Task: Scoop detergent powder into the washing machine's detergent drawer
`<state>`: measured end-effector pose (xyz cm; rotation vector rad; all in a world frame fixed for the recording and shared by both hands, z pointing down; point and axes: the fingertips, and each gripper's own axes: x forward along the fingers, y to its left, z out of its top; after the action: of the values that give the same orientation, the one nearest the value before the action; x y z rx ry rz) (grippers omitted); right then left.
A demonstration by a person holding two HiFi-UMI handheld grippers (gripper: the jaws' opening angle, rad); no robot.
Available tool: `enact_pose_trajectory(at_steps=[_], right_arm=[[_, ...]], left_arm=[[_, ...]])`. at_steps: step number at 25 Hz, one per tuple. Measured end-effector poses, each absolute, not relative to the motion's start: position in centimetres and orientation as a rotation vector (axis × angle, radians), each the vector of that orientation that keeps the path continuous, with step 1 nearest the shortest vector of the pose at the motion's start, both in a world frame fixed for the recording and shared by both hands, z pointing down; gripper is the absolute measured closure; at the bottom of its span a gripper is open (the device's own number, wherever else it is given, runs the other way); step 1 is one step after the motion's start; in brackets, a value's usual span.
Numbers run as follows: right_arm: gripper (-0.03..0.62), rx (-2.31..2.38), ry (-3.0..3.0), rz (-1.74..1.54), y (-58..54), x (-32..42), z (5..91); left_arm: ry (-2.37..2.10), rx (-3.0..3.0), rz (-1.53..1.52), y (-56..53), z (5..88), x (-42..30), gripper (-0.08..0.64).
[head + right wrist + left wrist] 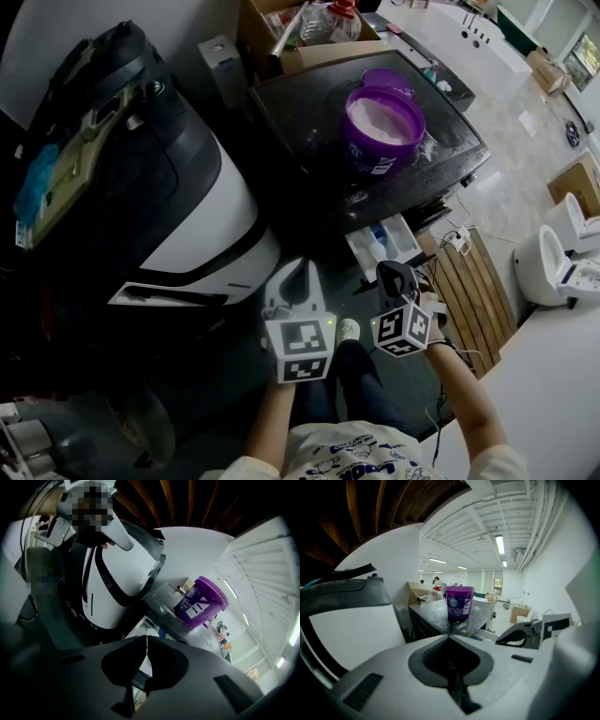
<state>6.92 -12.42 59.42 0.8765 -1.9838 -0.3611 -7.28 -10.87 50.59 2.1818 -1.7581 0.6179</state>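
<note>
Left gripper (301,269): you hold it low, just in front of your body, with your left forearm (274,418) reaching up from the near edge and the marker cube facing you. Its jaws are clenched together with nothing between them, and they aim toward the far side. Right gripper (393,273): it sits just beside the left one at about the same height, carried on your right forearm (466,395), which angles in from the near right. Its jaw tips are also pressed together and grasp nothing. Detergent drawer (383,242): pulled open from the front of the washing machine (302,111), just beyond the right gripper's tips and apart from them. Tub of detergent powder (382,126): purple and open, showing pale powder inside. It stands upright on the machine's dark top, towards the right, well apart from both grippers. Lid (387,79): purple, lying on the same top just behind the tub. White powder is scattered over the dark surface around the tub. White-and-black appliance (192,225): large, at the left of the machine. Cardboard box (314,42): at the far side, behind the machine. Slatted wooden board (475,292): on the floor at the right. Toilet (551,267): further right.
</note>
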Motion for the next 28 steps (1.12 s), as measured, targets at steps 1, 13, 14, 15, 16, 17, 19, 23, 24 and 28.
enact_pose_trajectory(at_steps=[1, 13, 14, 15, 16, 17, 19, 23, 24, 28], right_arm=[[0.572, 0.868, -1.972, -0.386, -12.4, 6.9, 59.5], [0.572, 0.722, -1.79, -0.747, -11.8, 6.4, 60.3], [0.572, 0.719, -1.783, -0.761, -11.8, 6.4, 60.3], [0.572, 0.72, -1.779, -0.766, -11.8, 6.4, 60.3], [0.572, 0.722, -1.777, -0.767, -11.9, 6.4, 60.3], [0.572, 0.724, -1.777, -0.764, -11.9, 6.5, 60.3], [0.572, 0.725, -1.78, -0.759, -12.0, 6.5, 60.3], [0.572, 0.726, -1.785, -0.758, -12.0, 6.4, 60.3], [0.572, 0.729, -1.788, -0.757, -12.0, 6.4, 60.4], [0.572, 0.742, -1.803, -0.733, -12.1, 6.4, 60.4]], left_arm=[[-1.758, 2.181, 0.619, -10.9, 50.6, -7.3, 0.558], [-1.756, 2.16, 0.631, -10.6, 51.4, -7.6, 0.558], [-1.756, 2.158, 0.631, -10.5, 51.4, -7.6, 0.558], [-1.755, 2.158, 0.63, -10.5, 51.5, -7.5, 0.558], [-1.755, 2.158, 0.629, -10.5, 51.5, -7.5, 0.558], [-1.756, 2.157, 0.628, -10.6, 51.5, -7.6, 0.558], [-1.757, 2.155, 0.627, -10.6, 51.5, -7.6, 0.558], [-1.76, 2.153, 0.63, -10.6, 51.4, -7.8, 0.558], [-1.76, 2.153, 0.63, -10.6, 51.4, -7.8, 0.558], [-1.761, 2.153, 0.627, -10.6, 51.4, -7.8, 0.558]])
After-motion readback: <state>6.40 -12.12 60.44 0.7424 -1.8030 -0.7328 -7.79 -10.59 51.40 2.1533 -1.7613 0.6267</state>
